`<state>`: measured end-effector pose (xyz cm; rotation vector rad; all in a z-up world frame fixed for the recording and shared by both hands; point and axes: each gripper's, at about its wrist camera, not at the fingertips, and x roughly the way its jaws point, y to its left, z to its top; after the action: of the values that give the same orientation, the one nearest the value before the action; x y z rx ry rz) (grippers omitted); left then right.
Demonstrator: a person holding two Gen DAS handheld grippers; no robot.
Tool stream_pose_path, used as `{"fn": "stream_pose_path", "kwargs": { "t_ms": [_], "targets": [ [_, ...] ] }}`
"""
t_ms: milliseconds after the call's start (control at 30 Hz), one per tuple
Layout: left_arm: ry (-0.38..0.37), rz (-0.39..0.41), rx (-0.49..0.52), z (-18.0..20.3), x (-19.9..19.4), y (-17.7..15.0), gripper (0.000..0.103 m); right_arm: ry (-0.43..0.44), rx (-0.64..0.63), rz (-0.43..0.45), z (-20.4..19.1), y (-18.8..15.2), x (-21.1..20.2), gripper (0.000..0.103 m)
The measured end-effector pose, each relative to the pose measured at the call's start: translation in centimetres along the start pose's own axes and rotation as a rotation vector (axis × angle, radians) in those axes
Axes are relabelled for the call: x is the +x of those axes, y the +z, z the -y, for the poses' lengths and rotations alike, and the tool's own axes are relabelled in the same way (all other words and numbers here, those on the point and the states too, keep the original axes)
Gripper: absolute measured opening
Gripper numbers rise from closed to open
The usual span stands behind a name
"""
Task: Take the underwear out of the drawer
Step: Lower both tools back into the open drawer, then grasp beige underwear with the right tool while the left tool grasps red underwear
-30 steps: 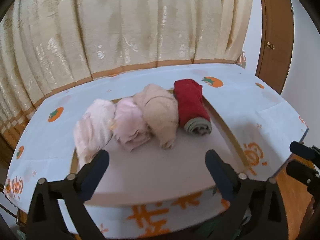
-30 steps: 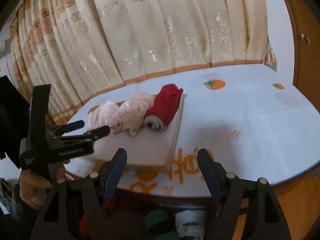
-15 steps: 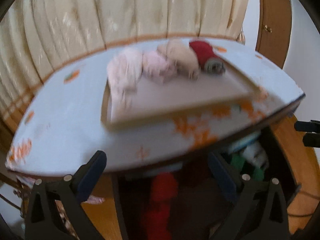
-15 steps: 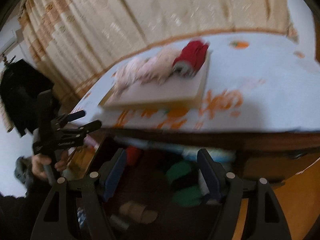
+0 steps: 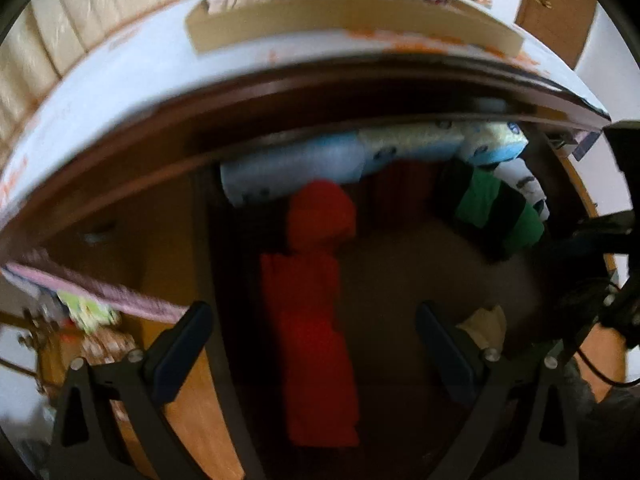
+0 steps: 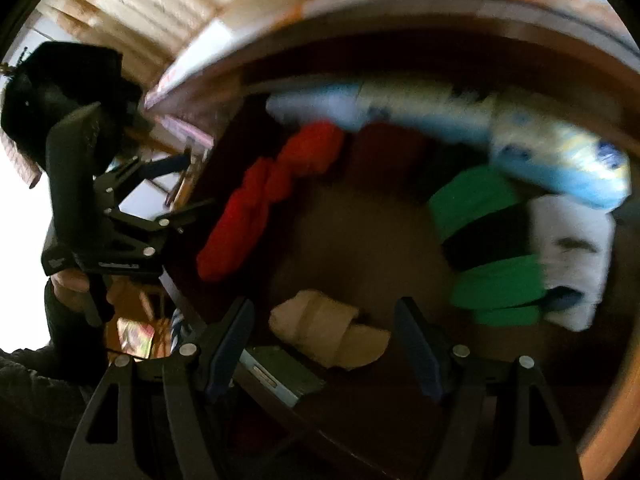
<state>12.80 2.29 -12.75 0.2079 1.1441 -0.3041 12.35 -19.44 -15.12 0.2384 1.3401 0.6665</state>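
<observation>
The open drawer (image 5: 400,288) under the tabletop holds rolled underwear. Red rolls (image 5: 316,312) lie along its left side, green and black rolls (image 5: 496,212) at the right, a beige roll (image 5: 486,326) near the front. My left gripper (image 5: 312,340) hangs open above the red rolls with nothing between its fingers. In the right wrist view the red rolls (image 6: 264,196), the green rolls (image 6: 492,284) and the beige roll (image 6: 328,328) show again. My right gripper (image 6: 324,340) is open just above the beige roll. The left gripper (image 6: 176,184) appears at the left, held by a hand.
A board (image 5: 336,16) on the tabletop carries several rolled garments, pink, beige and red. Pale blue patterned packs (image 5: 384,152) lie along the drawer's back, a white striped roll (image 6: 572,256) at its right. A flat grey thing (image 6: 280,372) lies at the drawer's front edge. Both views are blurred.
Both grippers have dropped and tipped downward, from looking across the tabletop at the board to looking into the open drawer. Both stay open.
</observation>
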Motion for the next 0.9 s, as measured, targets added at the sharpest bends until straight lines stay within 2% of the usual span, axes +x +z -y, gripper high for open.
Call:
{"fn": "stream_pose_path", "kwargs": {
  "t_ms": [100,300,467,633,700,733,900],
  "targets": [
    [-0.017,-0.038,-0.036,-0.5,0.8,-0.6,0.102,0.025,-0.009,-0.074,-0.2,0.7,2.4,0.075],
    [0.018,-0.072,0.026,0.4,1.0,-1.0,0.102,0.049,-0.022,-0.194,-0.8,2.2,5.9,0.075],
    [-0.027,-0.099,0.047,1.2,1.4,-1.0,0.102,-0.013,-0.058,-0.282,-2.0,1.6,8.7,0.075],
    [-0.007,-0.121,0.032,1.1,2.5,-0.7,0.102,-0.022,0.006,-0.315,-1.4,1.3,10.2,0.075],
    [-0.01,-0.133,0.027,1.2,2.9,-0.7,0.102,-0.012,0.028,-0.311,-1.0,1.2,10.2,0.07],
    [-0.005,-0.137,0.036,1.3,3.0,-0.7,0.102,-0.009,0.049,-0.31,-0.7,1.1,10.2,0.058],
    [0.036,-0.149,0.091,2.4,3.5,-0.5,0.102,-0.031,0.106,-0.269,1.1,0.9,9.0,0.047]
  ]
}}
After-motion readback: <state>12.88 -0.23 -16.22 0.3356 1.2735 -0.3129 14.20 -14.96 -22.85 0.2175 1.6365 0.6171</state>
